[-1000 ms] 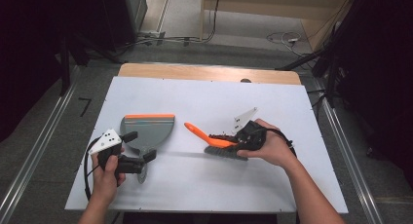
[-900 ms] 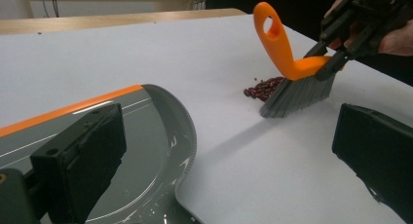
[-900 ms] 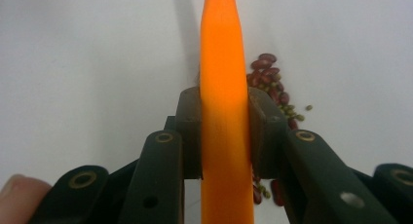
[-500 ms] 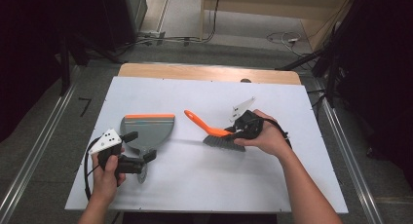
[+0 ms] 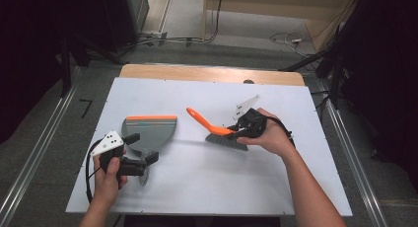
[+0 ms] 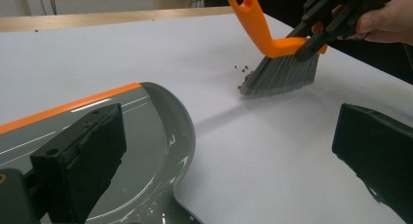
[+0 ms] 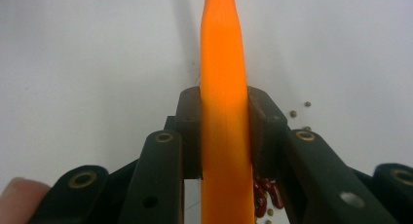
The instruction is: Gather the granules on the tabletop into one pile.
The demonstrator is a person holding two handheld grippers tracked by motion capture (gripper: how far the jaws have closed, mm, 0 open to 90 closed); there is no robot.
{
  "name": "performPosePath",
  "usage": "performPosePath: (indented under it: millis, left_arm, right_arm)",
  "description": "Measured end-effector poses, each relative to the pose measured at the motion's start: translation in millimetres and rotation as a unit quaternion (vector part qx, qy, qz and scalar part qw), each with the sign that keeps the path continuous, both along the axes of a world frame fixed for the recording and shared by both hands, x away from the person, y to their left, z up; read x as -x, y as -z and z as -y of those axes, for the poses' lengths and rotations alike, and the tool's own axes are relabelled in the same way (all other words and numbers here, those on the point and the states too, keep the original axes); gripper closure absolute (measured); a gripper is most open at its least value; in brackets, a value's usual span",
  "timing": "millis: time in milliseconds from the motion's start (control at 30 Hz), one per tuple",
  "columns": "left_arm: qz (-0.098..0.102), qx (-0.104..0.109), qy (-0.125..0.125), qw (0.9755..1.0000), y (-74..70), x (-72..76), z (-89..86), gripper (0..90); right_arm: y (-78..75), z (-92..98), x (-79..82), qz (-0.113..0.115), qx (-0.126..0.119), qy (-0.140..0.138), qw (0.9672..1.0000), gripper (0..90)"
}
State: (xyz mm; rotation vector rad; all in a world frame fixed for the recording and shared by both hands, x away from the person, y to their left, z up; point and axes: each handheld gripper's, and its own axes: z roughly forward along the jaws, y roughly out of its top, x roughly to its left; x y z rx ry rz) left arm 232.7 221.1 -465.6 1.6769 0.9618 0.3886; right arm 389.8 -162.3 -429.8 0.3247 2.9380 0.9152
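right gripper (image 5: 242,129), clamped on the brush (image 5: 224,133), had dragged it further right of the dustpan (image 5: 148,131); crumbs (image 6: 242,70) unswept.

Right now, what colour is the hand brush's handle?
Bright orange handle above grey bristles; the right gripper view shows it best.

My white tabletop (image 5: 207,185) w/ wood strip at far edge; grey carpet floor (image 5: 44,138), metal rails (image 5: 34,158) both sides, cables (image 5: 162,38) beyond, dark surroundings.
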Motion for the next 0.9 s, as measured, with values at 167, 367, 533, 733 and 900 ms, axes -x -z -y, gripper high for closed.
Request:
performPosePath:
  millis: [167, 367, 533, 733, 900]
  left_arm:
    - [0.000, 0.001, 0.000, 1.0000, -0.3, 0.1, 0.0, 0.0]
    - [0.001, 0.000, 0.002, 1.0000, -0.2, -0.2, 0.7, 0.0]
    - [0.001, -0.001, 0.003, 1.0000, -0.2, -0.1, 0.7, 0.0]
    - [0.000, 0.000, 0.001, 1.0000, 0.0, -0.1, 0.3, 0.0]
    - [0.001, 0.001, 0.000, 1.0000, -0.6, 0.3, -2.0, 0.0]
  right_arm:
    - [-11.9, 11.2, -1.5, 0.007, -0.020, 0.022, 0.9995, 69.1]
    - [-20.1, 17.1, -11.4, 0.052, -0.009, 0.091, 0.9945, 69.2]
    - [-7.8, 5.2, -21.0, 0.104, 0.033, 0.130, 0.9855, 69.2]
    - [8.0, -2.6, -30.1, 0.142, 0.056, 0.139, 0.9784, 69.2]
    - [3.9, -3.4, -21.8, 0.114, 0.063, 0.106, 0.9857, 69.2]
